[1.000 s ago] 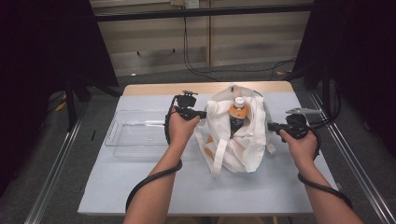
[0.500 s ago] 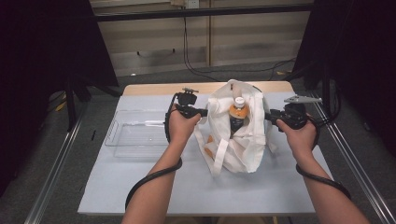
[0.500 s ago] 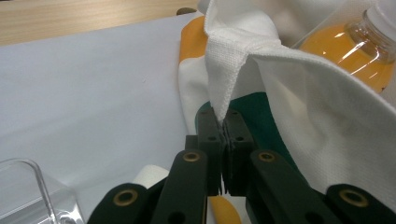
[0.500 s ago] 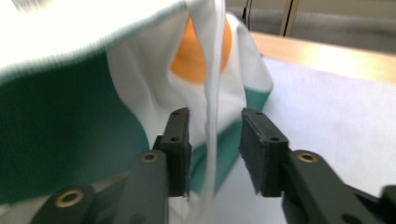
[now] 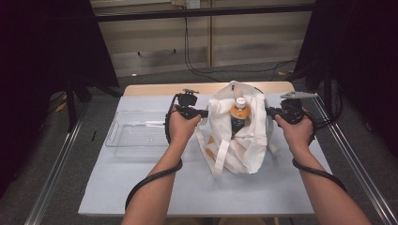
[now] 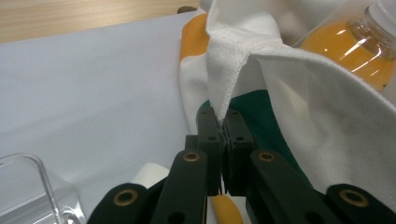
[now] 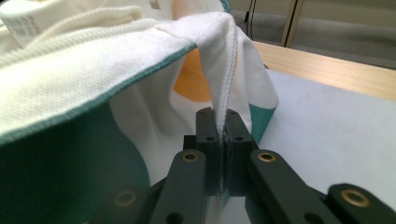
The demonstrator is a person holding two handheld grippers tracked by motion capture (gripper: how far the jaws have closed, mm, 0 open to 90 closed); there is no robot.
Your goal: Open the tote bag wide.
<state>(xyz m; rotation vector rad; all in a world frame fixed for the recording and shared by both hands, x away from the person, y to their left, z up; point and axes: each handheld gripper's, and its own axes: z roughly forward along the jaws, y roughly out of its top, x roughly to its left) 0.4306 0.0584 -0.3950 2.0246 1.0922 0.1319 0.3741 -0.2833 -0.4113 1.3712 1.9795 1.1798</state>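
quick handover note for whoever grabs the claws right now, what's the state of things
Left claw: shut on the bag rim, left side.
Right claw: jaws have just closed; shut on the rim, right side.
Bag: mid-table, mouth held open between both claws.
Bottle: orange drink, upright inside the bag.
Bin: clear, left of the bag, looks bare.
Done: both sides of the rim gripped, bottle in the bag.
Left: likely lifting or moving the bag; keep both grips level so the bottle stays upright.
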